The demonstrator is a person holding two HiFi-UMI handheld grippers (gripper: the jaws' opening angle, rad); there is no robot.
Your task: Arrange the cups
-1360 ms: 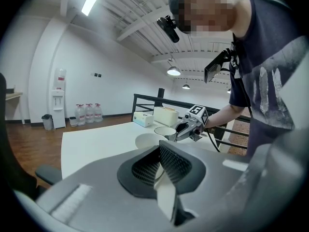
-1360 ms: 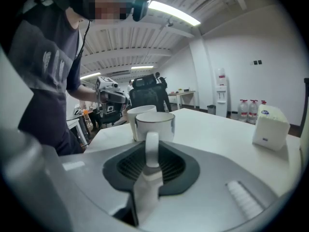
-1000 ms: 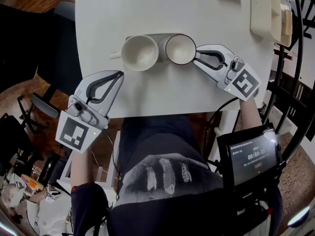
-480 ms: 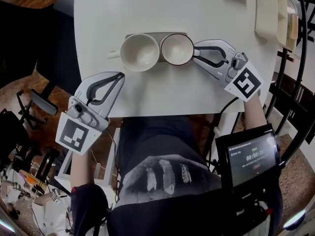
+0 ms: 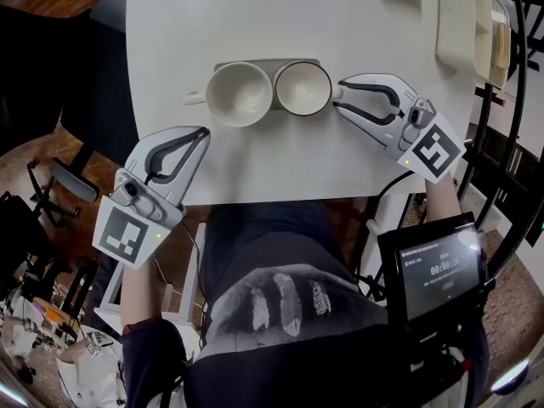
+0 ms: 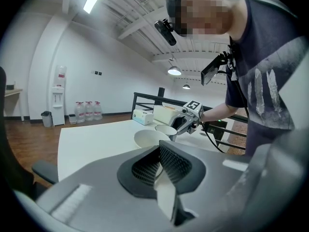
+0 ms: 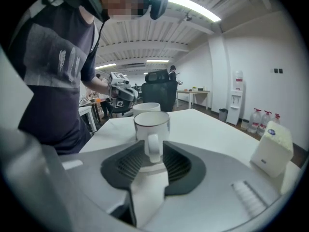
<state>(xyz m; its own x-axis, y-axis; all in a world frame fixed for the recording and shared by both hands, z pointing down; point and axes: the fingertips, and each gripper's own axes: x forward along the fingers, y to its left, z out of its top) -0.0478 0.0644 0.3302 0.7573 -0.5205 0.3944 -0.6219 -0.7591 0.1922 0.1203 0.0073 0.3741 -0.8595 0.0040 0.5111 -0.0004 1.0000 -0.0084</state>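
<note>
White ceramic and rimmed in a dark line, the small white ceramic cup with a dark rim [image 5: 303, 87] stands on the right half of a flat grey tray [image 5: 255, 61] near the middle of the round white table [image 5: 255, 15]. It touches or nearly touches the larger cream ceramic cup [image 5: 240, 93] on its left. The small cup's handle [image 7: 153, 149] points right, straight at the right tool [image 5: 342, 97], so cup, handle and tool lie on one line running across the table. That line is what any pull-back or re-grip turns on.

The right tool's jaws have just been opening. They stand moderately apart with the handle between them, and the pads look just clear of it on either side rather than pressing. The cup rests upright under its own weight.

The left tool [image 5: 202, 133] sits at the table's near edge, well apart from both cups, its jaws closed together on nothing. The larger cup's handle points left, towards that side, so the left tool is the nearer one for it.
</note>
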